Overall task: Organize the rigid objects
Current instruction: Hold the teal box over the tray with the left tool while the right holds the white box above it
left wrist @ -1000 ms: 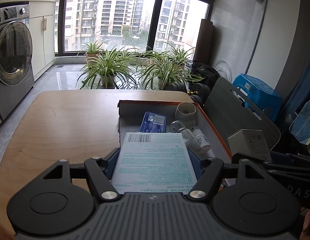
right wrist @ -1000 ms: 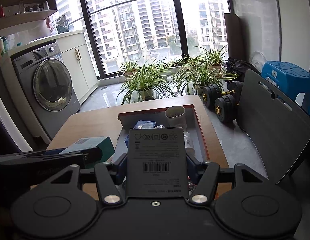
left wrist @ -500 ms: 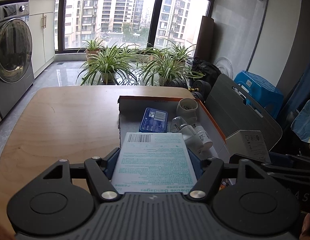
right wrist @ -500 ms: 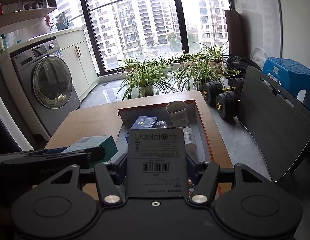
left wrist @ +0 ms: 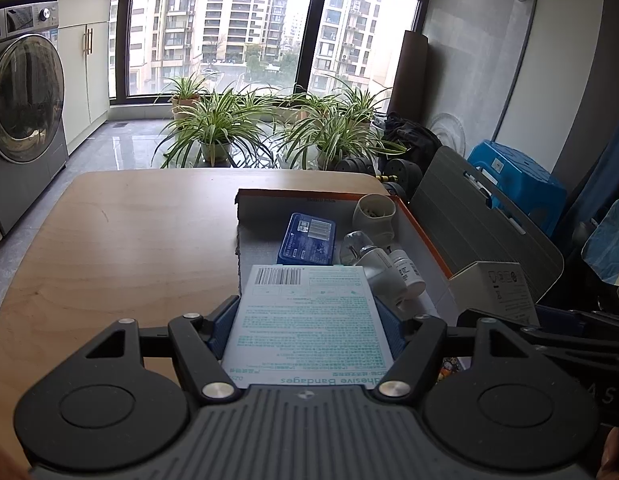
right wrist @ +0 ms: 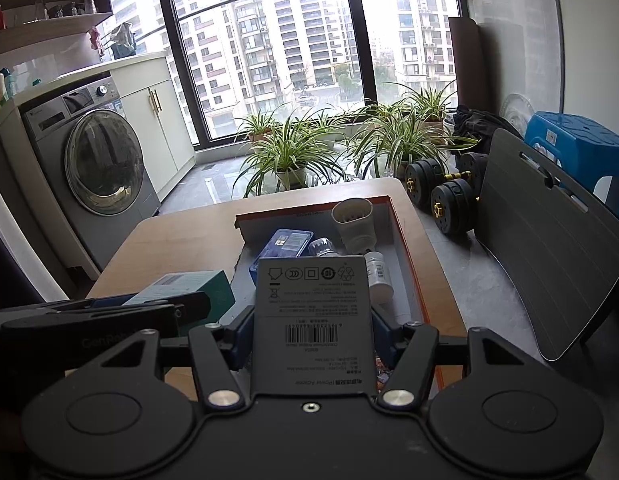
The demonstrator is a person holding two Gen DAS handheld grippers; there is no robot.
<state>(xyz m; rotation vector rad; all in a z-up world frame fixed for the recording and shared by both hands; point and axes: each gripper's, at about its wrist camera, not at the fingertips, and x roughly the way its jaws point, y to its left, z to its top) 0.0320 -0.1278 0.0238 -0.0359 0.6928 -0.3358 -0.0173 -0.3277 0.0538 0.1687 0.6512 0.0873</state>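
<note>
My left gripper [left wrist: 309, 320] is shut on a white and teal adhesive bandages box [left wrist: 307, 320], held above the near end of an orange-edged cardboard tray [left wrist: 423, 236]. My right gripper [right wrist: 313, 328] is shut on a grey power adapter box [right wrist: 313, 320], also above the tray's near end [right wrist: 405, 248]. The tray holds a blue box [left wrist: 307, 238], a white cup [left wrist: 375, 216], a clear bottle [left wrist: 369, 256] and a small white bottle [left wrist: 407, 276]. The bandages box also shows in the right wrist view [right wrist: 189, 292], and the adapter box in the left wrist view [left wrist: 493, 288].
The tray lies on the right side of a wooden table [left wrist: 129, 240]. A grey chair back [left wrist: 477, 232] stands right of the table. Potted plants [left wrist: 217, 128], dumbbells [right wrist: 441, 196], a blue stool [left wrist: 517, 184] and a washing machine [right wrist: 97, 168] are beyond.
Both grippers have risen and drawn back slightly from the tray, each keeping its box. The objects in the tray have not moved.
</note>
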